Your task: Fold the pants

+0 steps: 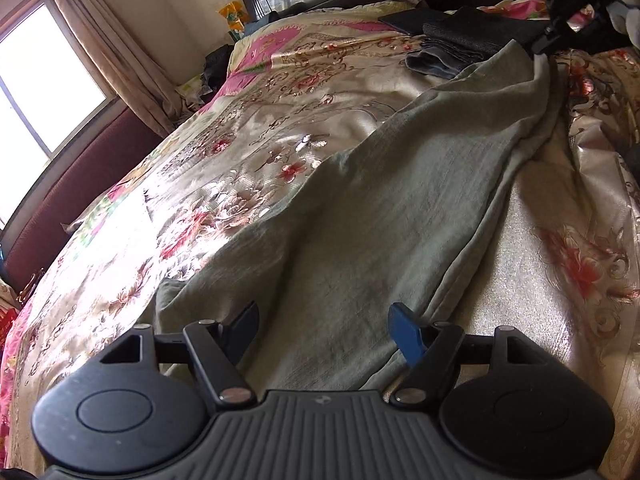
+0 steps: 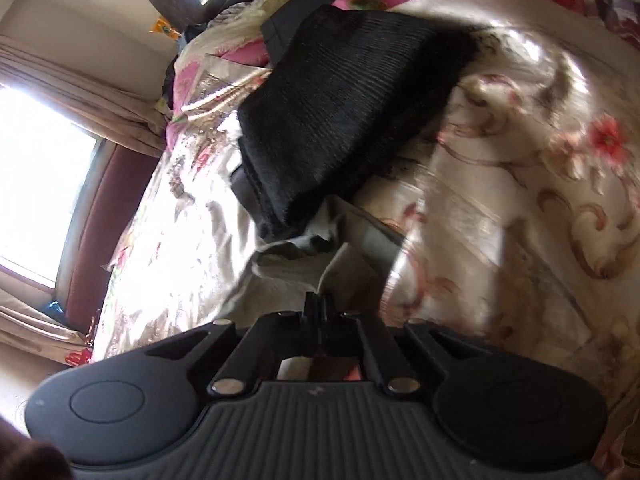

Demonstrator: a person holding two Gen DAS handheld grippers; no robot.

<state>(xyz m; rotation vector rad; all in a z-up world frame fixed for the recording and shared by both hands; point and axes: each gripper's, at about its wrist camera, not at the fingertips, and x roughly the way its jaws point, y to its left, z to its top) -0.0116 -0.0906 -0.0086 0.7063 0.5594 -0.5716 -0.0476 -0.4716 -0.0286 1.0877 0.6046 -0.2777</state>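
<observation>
On the floral satin bedspread [image 1: 248, 128] we find the grey-green cotton pants [image 1: 384, 216] laid out long, running from the near edge toward a stack of folded dark garments [image 1: 452, 46]. Our left gripper [image 1: 325, 326] hovers over the near end, jaws wide apart, nothing between them. Our right gripper [image 2: 320, 308] is pinched closed on the far end of the cloth; in the left view that end lifts into a peak under it. We judge a lengthwise fold is in hand, far end being carried. Next move calls for the left jaws to pin or grasp the near end, so the right can lay its edge squarely over. Right view is blurred.
</observation>
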